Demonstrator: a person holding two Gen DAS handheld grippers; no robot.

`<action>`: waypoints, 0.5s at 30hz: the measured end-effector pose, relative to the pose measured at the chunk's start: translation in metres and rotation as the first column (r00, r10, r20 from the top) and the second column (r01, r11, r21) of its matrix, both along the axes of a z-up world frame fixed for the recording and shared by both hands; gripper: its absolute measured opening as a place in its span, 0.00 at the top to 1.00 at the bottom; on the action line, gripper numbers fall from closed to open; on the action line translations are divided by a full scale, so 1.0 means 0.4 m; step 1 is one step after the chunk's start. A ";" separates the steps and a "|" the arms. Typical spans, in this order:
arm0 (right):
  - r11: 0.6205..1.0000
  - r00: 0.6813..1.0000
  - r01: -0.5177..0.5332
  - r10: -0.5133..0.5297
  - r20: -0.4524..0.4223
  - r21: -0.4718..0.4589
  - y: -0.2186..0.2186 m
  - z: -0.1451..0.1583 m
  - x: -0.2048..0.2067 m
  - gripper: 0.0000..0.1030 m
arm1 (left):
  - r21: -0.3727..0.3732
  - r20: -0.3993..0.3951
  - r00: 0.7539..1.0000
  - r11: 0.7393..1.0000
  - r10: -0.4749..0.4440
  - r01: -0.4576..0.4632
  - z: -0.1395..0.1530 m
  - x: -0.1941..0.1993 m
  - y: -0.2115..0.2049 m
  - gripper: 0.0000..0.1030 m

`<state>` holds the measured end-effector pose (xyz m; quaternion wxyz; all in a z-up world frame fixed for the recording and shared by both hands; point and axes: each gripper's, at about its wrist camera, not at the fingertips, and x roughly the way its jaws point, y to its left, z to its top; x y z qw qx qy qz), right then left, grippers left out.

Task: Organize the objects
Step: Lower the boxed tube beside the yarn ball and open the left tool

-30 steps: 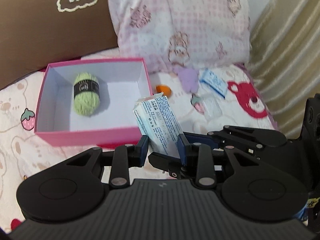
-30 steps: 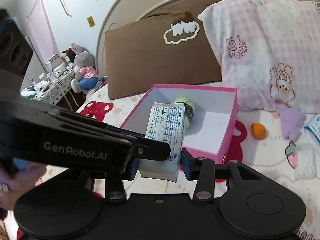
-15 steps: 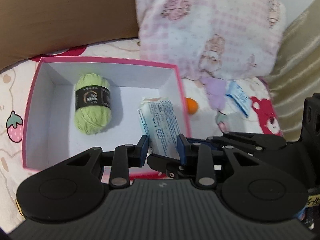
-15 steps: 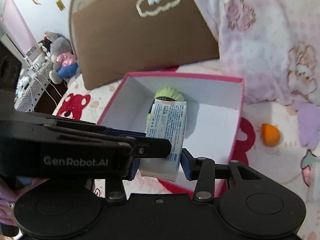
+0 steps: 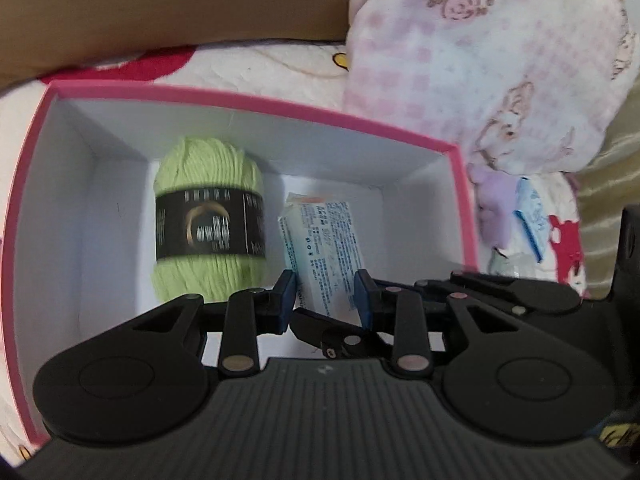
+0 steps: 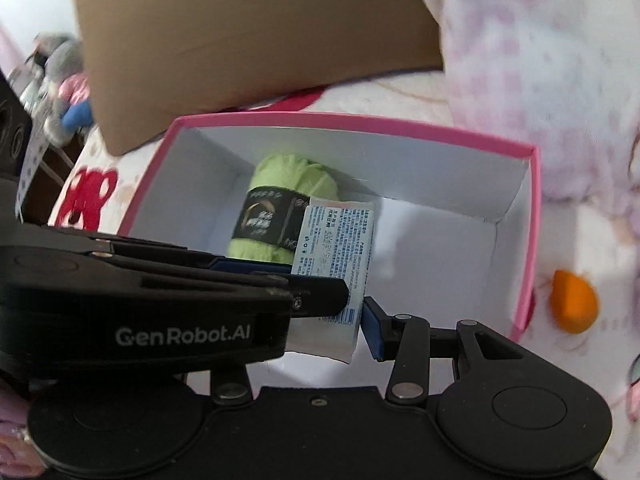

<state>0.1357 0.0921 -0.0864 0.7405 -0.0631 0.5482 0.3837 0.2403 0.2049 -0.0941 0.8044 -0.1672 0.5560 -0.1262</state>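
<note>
**Holding tissue pack over pink box**

Both grippers clamp one tissue pack [image 5: 324,256] w/ blue print: left gripper [image 5: 325,295] across its lower end, right gripper [image 6: 328,320] likewise. Pack sits over pink box [image 5: 256,100] interior, just beside green yarn ball [image 5: 208,220]. Orange sponge [image 6: 574,306] lies outside on bed.

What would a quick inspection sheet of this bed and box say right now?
Surface: bedsheet with cartoon prints.
Job's things: pink box holding green yarn; white packet held over the box, beside the yarn.
Clutter: orange thing, purple toy, blue-and-white packet on the sheet outside the box.
Grippers: left gripper and right gripper, jaws of both clamped on the white packet.
Cables: nothing seen.
Surroundings: brown pillow, pink pillow, stuffed toy.
</note>
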 end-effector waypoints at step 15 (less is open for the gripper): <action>0.999 1.000 0.018 -0.019 -0.010 -0.037 0.034 -0.068 0.027 0.55 | 0.083 -0.039 0.999 0.996 0.021 -0.017 -0.064 0.051 -0.026 0.77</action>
